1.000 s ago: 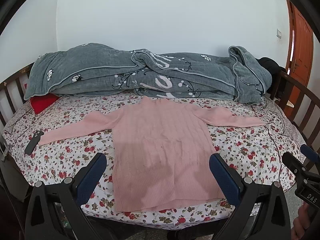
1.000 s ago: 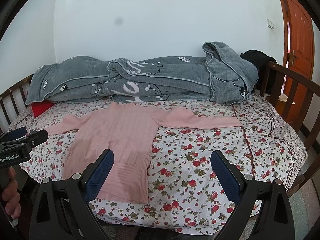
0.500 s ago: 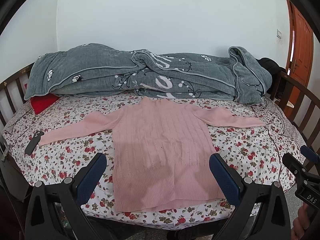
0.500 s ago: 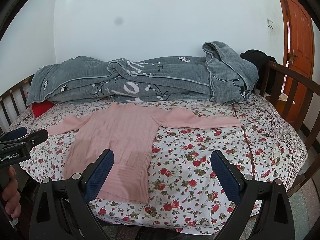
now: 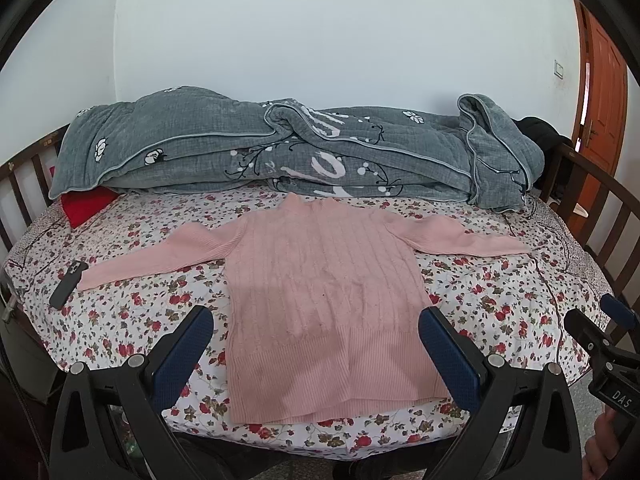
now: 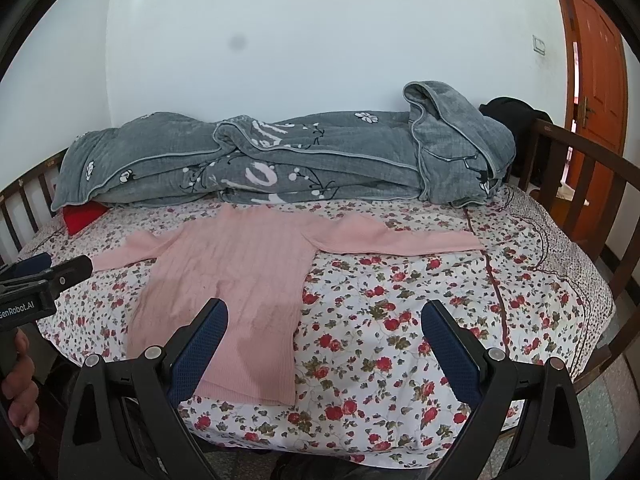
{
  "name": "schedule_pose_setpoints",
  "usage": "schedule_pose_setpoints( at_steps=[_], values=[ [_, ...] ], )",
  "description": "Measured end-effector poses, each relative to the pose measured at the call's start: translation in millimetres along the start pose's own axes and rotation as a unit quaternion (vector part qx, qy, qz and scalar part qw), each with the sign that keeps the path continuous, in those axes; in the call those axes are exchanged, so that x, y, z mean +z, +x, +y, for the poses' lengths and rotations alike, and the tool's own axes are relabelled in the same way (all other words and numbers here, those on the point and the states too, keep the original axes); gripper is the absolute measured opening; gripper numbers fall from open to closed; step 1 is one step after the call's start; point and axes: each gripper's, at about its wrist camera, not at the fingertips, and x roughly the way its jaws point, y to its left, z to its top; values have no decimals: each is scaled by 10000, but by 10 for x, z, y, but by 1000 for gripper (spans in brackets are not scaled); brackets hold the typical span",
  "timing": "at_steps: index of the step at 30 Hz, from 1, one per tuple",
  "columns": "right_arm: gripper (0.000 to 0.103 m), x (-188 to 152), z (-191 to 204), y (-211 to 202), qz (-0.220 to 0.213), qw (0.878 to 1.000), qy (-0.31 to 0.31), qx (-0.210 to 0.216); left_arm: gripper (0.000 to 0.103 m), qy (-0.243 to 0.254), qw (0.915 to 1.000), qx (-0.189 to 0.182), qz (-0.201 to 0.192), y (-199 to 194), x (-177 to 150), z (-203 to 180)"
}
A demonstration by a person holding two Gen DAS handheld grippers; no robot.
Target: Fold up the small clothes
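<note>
In the left wrist view, the left gripper [image 5: 316,344] is hovering at the near edge of the bed with its blue-padded fingers [image 5: 182,350] standing wide apart and gripping nothing, framing the hem of a pale pink ribbed knit sweater [image 5: 320,296]. That sweater is lying flat on the red-and-white floral bedsheet [image 5: 132,304], body spread, both sleeves stretched out sideways and the neck pointing toward a rumpled grey quilt with white flowers [image 5: 280,152] at the far side. A dark slim phone-like object [image 5: 68,284] is resting just beside the cuff of one sleeve, and the right gripper's tip is showing at the frame's right edge. In the right wrist view, the right gripper [image 6: 324,344] is likewise hanging wide and empty, aimed at the bare sheet beside the sweater's hem, with the other long sleeve [image 6: 400,240] reaching out ahead of it; a hand [image 6: 18,384] is gripping the left tool's handle at the left margin. No fold appears started, so this is judged to be the approach before the first fold. The next move is probably calling for each gripper to be brought down onto a sleeve or side edge and closed on a single layer of knit.
</note>
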Motion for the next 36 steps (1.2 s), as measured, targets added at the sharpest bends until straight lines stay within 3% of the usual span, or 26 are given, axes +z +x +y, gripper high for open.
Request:
schedule_pose_setpoints(
  at_steps=[20, 29, 32, 36],
  values=[
    [96, 20, 3, 51, -142, 9999, -49, 75, 103, -114, 9998, -1, -147, 99, -16, 211],
    [96, -59, 186, 700, 170, 9995, -205, 164, 103, -746, 9968, 219, 172, 891, -279, 942],
    [96, -119, 318, 990, 143, 9993, -345, 71, 103, -1111, 9927, 291, 364, 1246, -390, 1333],
    [96, -151, 449, 1376, 430, 9981, -362, 238, 101, -1480, 9863, 482, 547, 1618, -488, 1875]
  ],
)
